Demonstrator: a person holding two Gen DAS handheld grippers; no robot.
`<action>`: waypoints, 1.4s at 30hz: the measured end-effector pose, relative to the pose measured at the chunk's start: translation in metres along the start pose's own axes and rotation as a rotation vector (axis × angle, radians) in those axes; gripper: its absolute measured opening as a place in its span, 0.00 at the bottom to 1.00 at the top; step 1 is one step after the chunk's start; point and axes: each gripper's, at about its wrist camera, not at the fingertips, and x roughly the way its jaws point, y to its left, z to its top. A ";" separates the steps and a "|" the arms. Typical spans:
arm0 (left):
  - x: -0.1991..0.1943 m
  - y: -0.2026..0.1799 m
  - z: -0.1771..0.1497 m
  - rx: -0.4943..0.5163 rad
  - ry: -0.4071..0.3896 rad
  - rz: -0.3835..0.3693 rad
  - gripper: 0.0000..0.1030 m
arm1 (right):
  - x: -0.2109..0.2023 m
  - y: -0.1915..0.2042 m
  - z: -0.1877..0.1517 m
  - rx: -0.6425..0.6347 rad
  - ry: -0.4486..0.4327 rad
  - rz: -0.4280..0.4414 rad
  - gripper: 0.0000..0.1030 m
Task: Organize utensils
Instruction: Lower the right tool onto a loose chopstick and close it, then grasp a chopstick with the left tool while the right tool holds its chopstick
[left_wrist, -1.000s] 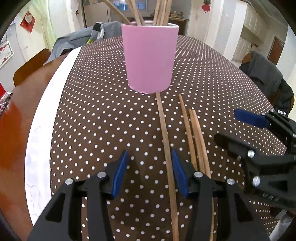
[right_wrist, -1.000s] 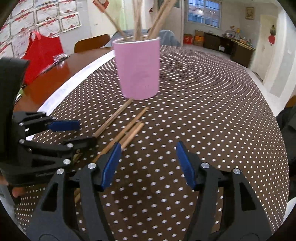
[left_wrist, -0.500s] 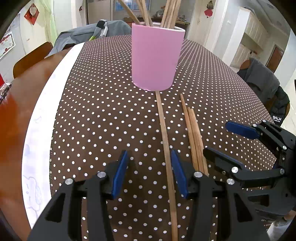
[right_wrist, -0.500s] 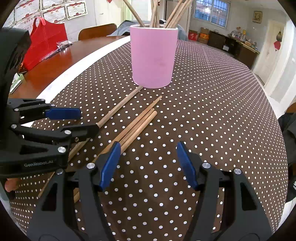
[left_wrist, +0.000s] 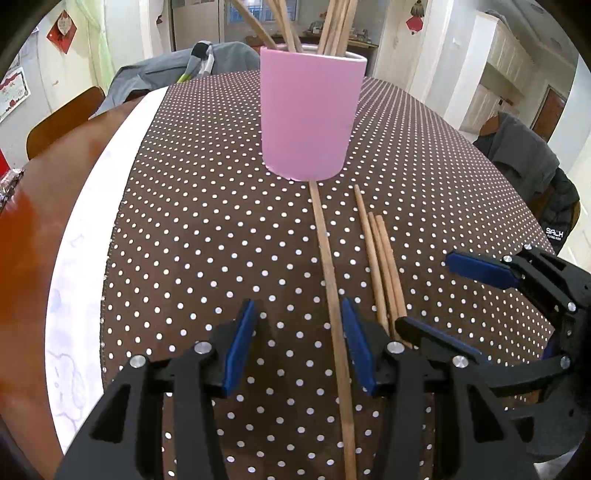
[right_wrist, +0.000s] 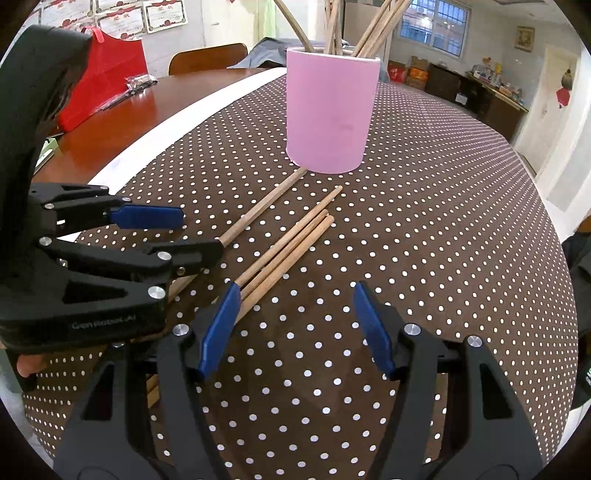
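While the pink cup (left_wrist: 309, 116) stands upright on the dotted brown tablecloth (left_wrist: 192, 229), several wooden sticks (right_wrist: 364, 35) are held inside it, leaning out over its rim. In front of the cup, on the cloth, a single long chopstick (left_wrist: 328, 266) is laid with its far end just at the foot of the cup. Beside it, a little further from the cup, a bundle of three chopsticks (left_wrist: 382, 254) is laid close together, the sticks touching one another. The left gripper (left_wrist: 299, 345) is seen with its jaws spread apart, and the single long chopstick passes between its blue pads (left_wrist: 240, 345), close to the pad on the bundle's side, but it is not clamped. The right gripper (right_wrist: 295, 326) is also held wide apart, nearer to the viewer than the cup, with nothing between its jaws; the near ends of the bundle are hidden behind one of its pads (right_wrist: 218, 330). Beyond the cloth's white border (left_wrist: 92, 206), bare red-brown table (left_wrist: 33, 206) is visible.
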 end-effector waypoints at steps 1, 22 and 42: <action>0.000 -0.001 0.000 0.001 0.000 0.002 0.47 | 0.000 0.002 0.000 -0.005 0.001 -0.003 0.62; 0.001 -0.002 0.000 0.013 -0.007 0.011 0.47 | 0.006 -0.012 -0.002 -0.071 0.116 -0.029 0.66; 0.009 -0.018 0.016 0.051 0.062 0.057 0.20 | -0.003 -0.072 0.000 -0.031 0.270 0.100 0.09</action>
